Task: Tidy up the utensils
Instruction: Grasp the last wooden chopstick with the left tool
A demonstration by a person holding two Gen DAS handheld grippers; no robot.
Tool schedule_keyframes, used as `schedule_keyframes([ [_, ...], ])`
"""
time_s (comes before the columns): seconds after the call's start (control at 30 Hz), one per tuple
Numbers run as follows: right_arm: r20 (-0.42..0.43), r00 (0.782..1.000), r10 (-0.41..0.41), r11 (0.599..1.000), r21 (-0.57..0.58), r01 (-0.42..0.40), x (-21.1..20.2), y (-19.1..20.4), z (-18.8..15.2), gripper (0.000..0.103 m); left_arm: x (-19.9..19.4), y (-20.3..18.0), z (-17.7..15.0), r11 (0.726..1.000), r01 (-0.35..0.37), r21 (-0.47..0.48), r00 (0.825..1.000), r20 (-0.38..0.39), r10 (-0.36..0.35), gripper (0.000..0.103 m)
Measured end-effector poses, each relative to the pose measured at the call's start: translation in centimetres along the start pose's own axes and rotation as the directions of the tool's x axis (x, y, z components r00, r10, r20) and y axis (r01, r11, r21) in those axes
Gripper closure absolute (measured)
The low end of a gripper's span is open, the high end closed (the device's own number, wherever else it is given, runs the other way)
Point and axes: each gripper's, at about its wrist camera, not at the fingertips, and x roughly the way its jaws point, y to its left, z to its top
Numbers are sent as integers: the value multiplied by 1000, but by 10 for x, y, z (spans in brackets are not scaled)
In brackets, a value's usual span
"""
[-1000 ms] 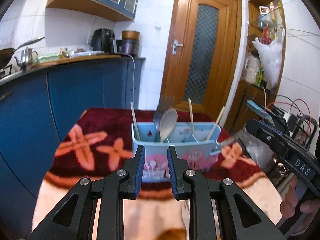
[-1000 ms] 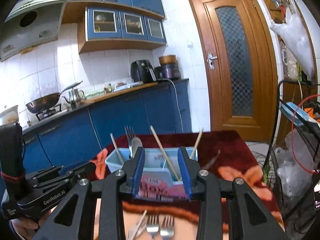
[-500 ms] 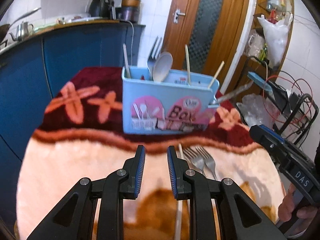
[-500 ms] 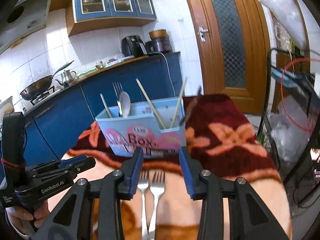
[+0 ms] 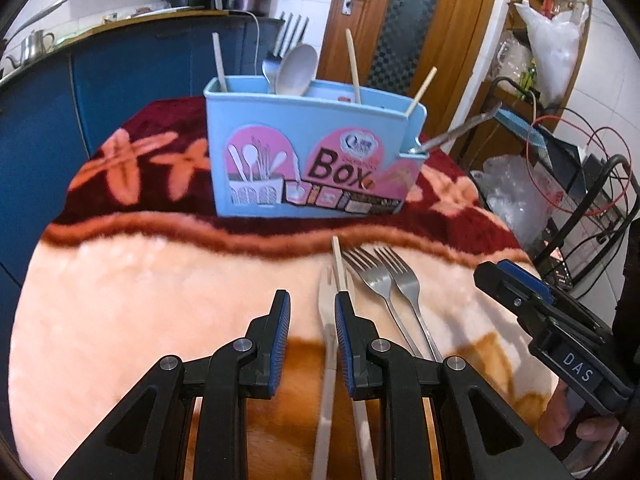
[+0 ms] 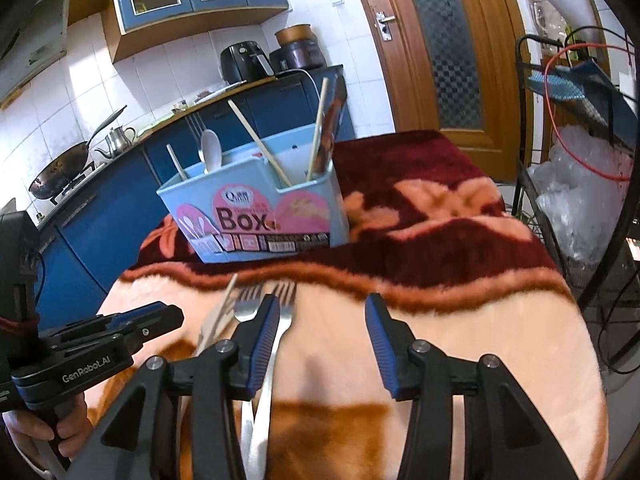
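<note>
A: Blanket point(image 5: 120, 320) over the worktop, dark red band at the far side, peach near. Blue box point(image 5: 312, 152) upright on the red band, holding a white spoon point(image 5: 296, 70), a fork point(image 5: 290, 40), several chopsticks point(image 5: 352, 64).

B: Loose pieces?

A: On the peach part, just in front of the box: two metal forks point(image 5: 384, 280) side by side, a pale fork point(image 5: 326, 320) and a single chopstick point(image 5: 340, 264) just left of them, tines pointing at the box.

B: Claws?

A: Left claw point(image 5: 310, 304) low over the blanket, narrow gap, holding nothing; pale fork handle lying under the gap, right pad beside the chopstick. Right claw point(image 6: 318, 320) spread wide, holding nothing; left pad over the right-hand fork point(image 6: 280, 320), rest of the gap over bare blanket.
</note>
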Motion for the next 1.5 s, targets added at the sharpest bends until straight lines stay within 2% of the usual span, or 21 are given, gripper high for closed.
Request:
schedule_keyframes([
  [0.53, -45, 999, 31, 999, 44, -29, 9, -15, -10, 53, 17, -21, -7, 999, 19, 49, 999, -48, -17, 80],
  [0.7, -48, 998, 35, 998, 49, -32, 10, -15, -11, 53, 22, -18, -8, 999, 28, 34, 998, -56, -26, 97],
  [0.97, -55, 998, 36, 998, 51, -33, 10, -13, -13, 53, 13, -7, -6, 998, 60, -27, 998, -24, -61, 98],
  [1.17, -61, 997, 36, 999, 43, -33, 10, -9, -14, 53, 1, 8, -3, 998, 33, -53, 999, 4, -33, 98],
  [1.3, -70, 997, 38, 999, 35, -36, 11, -6, -14, 53, 4, 22, -5, 998, -7, -65, 1000, -21, 6, 98],
  [1.5, -81, 996, 36, 999, 32, -34, 12, -2, -14, 53, 15, 37, -9, 998, -19, -67, 995, -103, 12, 97],
])
